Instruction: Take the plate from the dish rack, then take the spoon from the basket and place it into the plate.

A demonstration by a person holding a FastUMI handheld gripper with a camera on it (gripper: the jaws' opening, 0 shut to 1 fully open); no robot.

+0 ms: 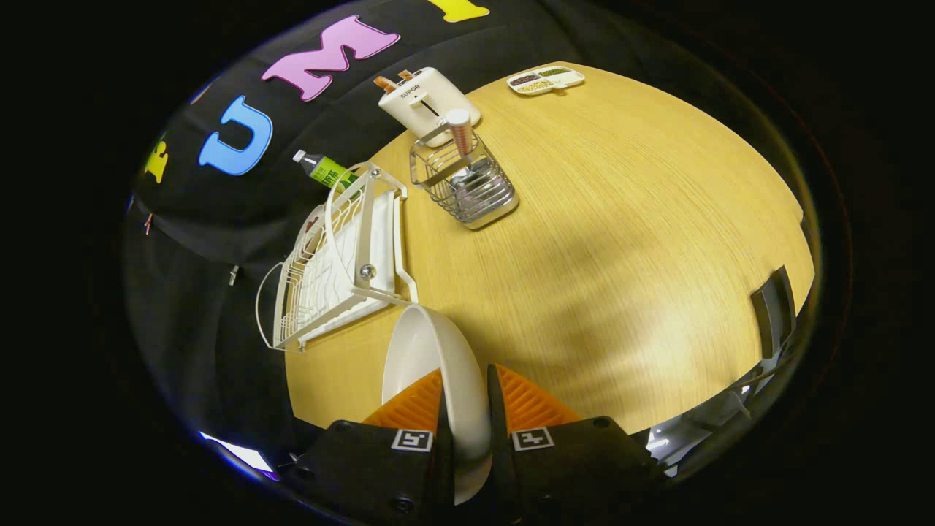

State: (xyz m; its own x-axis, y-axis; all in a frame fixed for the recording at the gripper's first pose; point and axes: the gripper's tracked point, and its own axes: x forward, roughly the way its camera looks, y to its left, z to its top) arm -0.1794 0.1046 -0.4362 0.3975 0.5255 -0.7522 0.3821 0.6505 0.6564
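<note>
A white plate stands on edge between my fingers, and my gripper is shut on its rim. The plate hangs above the wooden table, just in front of the white wire dish rack. Beyond the rack stands a wire basket holding cutlery, with a spoon's pale, striped handle sticking up out of it. The spoon's bowl is hidden among the metal pieces in the basket.
A white toaster stands behind the basket at the table's far edge. A green-labelled bottle lies behind the rack. A small divided tray sits far off. A dark chair back is at the table's near right edge.
</note>
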